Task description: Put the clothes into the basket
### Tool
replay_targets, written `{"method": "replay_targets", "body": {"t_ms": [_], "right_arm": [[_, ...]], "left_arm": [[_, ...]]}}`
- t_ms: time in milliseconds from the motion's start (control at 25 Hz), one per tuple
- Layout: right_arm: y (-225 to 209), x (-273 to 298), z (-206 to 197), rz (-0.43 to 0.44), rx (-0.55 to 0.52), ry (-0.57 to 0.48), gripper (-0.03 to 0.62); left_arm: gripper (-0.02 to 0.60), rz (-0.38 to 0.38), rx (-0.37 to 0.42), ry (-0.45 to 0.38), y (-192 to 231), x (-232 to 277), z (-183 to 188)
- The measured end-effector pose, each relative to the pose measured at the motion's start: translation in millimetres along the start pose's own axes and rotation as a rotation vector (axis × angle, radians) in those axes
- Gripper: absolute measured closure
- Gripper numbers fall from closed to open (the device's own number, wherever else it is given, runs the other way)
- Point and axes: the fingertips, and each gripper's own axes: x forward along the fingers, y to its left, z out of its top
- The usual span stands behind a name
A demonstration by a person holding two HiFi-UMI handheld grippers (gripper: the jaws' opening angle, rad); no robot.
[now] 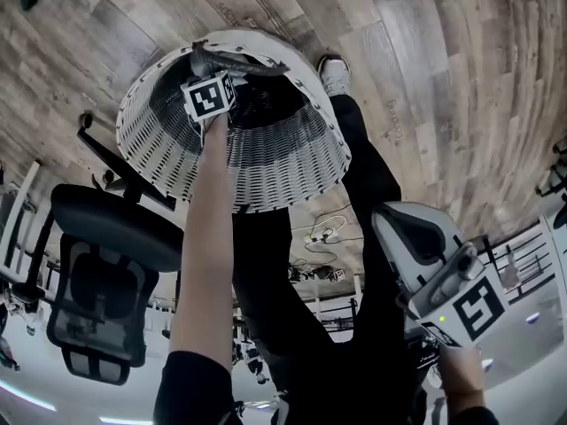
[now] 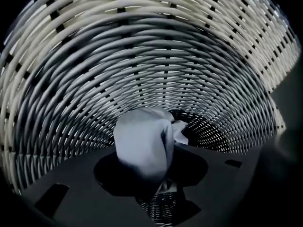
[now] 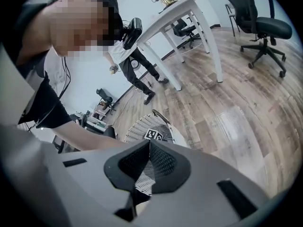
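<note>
The white wicker basket (image 1: 266,197) stands on the wood floor below me. My left arm reaches down into it, and only the marker cube of the left gripper (image 1: 211,100) shows above the rim. Inside, woven basket wall (image 2: 142,56) surrounds the left gripper (image 2: 161,174). A pale grey cloth (image 2: 142,141) sits bunched between its jaws, which stand parted with a dark gap on the cloth's right. My right gripper (image 1: 403,233) hangs to the right of the basket, away from it. Its pads meet with nothing between them (image 3: 149,148), and the basket (image 3: 139,129) lies beyond.
A black office chair (image 1: 97,264) stands left of the basket. My black-trousered legs and a shoe (image 1: 335,73) are right beside it, with cables (image 1: 323,233) on the floor. A white table (image 3: 180,13), another chair (image 3: 265,22) and a standing person (image 3: 137,60) are farther off.
</note>
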Motion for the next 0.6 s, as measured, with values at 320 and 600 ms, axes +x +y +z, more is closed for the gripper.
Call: {"method": "replay_targets", "body": {"t_ms": [320, 600], "right_arm": [[4, -2, 8, 0.014, -0.014, 0.006, 0.577], [17, -6, 22, 0.027, -0.039, -0.005, 0.579]], "left_arm": [[0.385, 0.048, 0.019, 0.020, 10, -12, 10], [0.385, 0.076, 0.035, 0.001, 17, -39, 25]]}}
